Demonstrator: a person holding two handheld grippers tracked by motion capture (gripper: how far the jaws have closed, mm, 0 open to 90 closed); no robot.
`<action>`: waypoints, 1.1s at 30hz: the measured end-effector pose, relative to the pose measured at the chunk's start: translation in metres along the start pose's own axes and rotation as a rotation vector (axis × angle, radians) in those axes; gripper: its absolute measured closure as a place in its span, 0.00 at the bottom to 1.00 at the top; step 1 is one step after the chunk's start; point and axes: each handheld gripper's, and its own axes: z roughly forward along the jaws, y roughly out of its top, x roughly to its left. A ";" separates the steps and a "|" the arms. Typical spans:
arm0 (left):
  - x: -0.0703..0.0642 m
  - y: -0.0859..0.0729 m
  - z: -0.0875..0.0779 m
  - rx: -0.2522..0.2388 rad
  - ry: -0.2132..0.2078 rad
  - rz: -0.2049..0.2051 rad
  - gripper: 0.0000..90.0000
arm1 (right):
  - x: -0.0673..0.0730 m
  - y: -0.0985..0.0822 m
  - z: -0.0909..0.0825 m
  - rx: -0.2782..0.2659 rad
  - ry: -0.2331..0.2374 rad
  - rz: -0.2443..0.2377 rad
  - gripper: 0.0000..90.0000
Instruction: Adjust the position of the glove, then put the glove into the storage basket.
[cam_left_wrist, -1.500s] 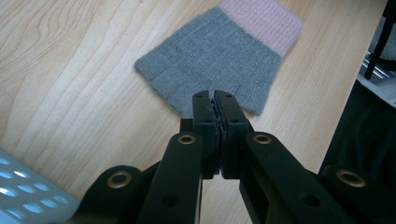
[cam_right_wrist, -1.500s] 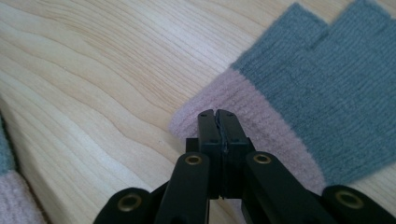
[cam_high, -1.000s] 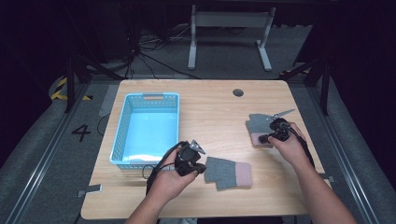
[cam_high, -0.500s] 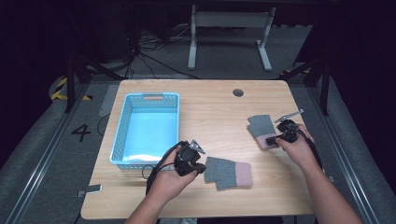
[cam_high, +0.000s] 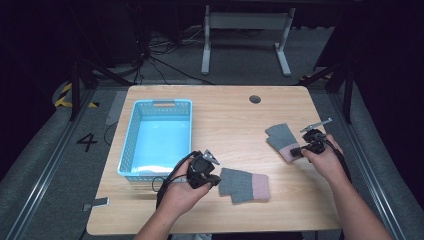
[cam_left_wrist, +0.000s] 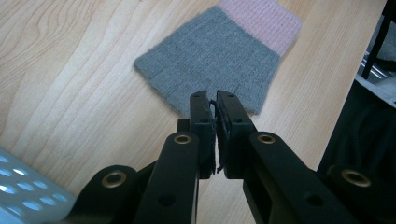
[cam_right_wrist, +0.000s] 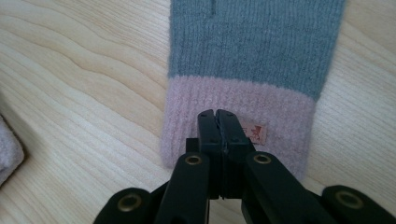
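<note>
1. Left tool (cam_left_wrist: 211, 100) is pinched nearly shut on the grey edge of the near glove (cam_high: 244, 184), which lies flat on the surface (cam_high: 225, 115) just right of the blue basket (cam_high: 156, 137).
2. Right tool (cam_right_wrist: 218, 116) is clamped fully on the pink cuff of the far glove (cam_right_wrist: 254, 60), over by the right edge.
3. I'd lift slow and check the knit isn't slipping before swinging either one toward the basket.

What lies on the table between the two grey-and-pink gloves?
In the high view, nothing: bare wood separates the left glove from the right glove on the table.
</note>
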 end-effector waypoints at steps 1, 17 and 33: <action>0.000 0.000 0.000 -0.001 0.001 0.000 0.95 | 0.000 0.001 -0.001 -0.007 0.004 -0.001 1.00; 0.001 0.000 -0.004 -0.013 -0.001 -0.004 0.93 | 0.017 0.028 -0.024 -0.084 -0.002 -0.022 0.91; 0.000 -0.004 -0.008 -0.023 -0.017 -0.014 0.89 | 0.001 0.050 -0.008 -0.043 -0.055 0.008 0.76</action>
